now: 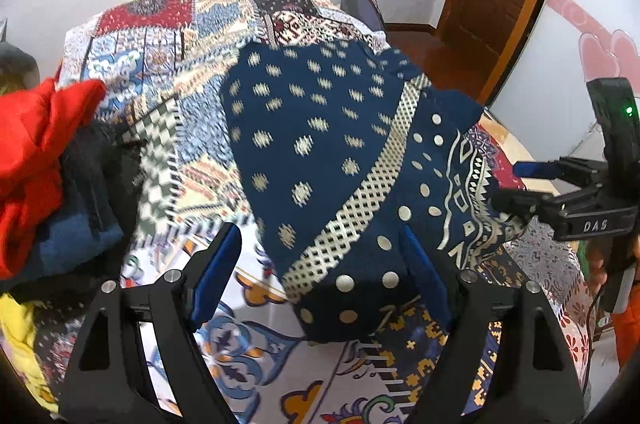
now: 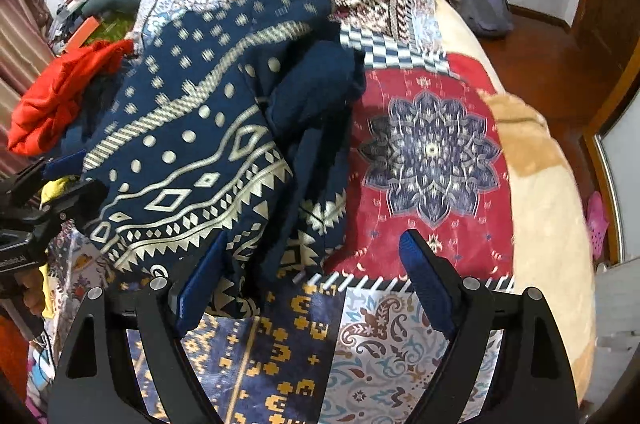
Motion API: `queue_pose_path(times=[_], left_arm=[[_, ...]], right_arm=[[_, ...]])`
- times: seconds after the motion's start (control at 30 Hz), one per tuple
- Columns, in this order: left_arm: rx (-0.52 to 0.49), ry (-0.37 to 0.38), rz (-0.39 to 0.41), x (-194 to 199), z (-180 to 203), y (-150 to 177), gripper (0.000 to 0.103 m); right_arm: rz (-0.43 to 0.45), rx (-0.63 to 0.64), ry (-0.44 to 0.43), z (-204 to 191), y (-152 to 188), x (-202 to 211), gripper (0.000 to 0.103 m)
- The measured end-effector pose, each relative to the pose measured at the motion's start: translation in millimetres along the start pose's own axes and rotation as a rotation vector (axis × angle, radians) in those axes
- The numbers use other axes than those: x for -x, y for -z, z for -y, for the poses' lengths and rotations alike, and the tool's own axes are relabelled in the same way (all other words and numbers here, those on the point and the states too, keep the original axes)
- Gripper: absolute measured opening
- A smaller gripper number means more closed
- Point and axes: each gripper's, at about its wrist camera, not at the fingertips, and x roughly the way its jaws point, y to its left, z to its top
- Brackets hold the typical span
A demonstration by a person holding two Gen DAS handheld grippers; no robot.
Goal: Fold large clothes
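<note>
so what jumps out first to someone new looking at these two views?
The navy patterned garment, lying crumpled mid-bed on a busy patchwork bedspread. Next, the red garment heaped at the bed's left edge. Both the left gripper and the right gripper have their jaws open at the navy cloth's near edge.

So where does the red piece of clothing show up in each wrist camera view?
Left wrist view: the red garment is bunched at the left edge, halfway up, on a dark pile.
Right wrist view: the red garment sits at upper left, beyond the navy patterned garment.
Shared landmark: that navy patterned garment, lying on the patchwork bedspread in both views.
</note>
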Motion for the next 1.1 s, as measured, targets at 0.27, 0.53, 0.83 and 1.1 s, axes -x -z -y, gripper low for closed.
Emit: queue_pose_path(times=[0.27,0.53,0.83,1.1], left_arm=[[0.084,-0.029,-0.013,-13,-40,-34,0.081],[0.325,0.292,-0.135,-69,-74,-39,0.082],[0.429,0.397,-0.197,-111,-77,-42,0.098],[0.405,0.404,-0.208,-112,-66,-54,0.077]], right_arm=[[0.081,-0.102,-0.121,9,-30,0,0.085],[-0.063,-0.205,-0.274,27,-38,-64,0.085],[-0.122,-0.258,-0.4,36,-46,-90,0.1],[-0.176,-0.298,-0.517,28,-55,-91,0.074]])
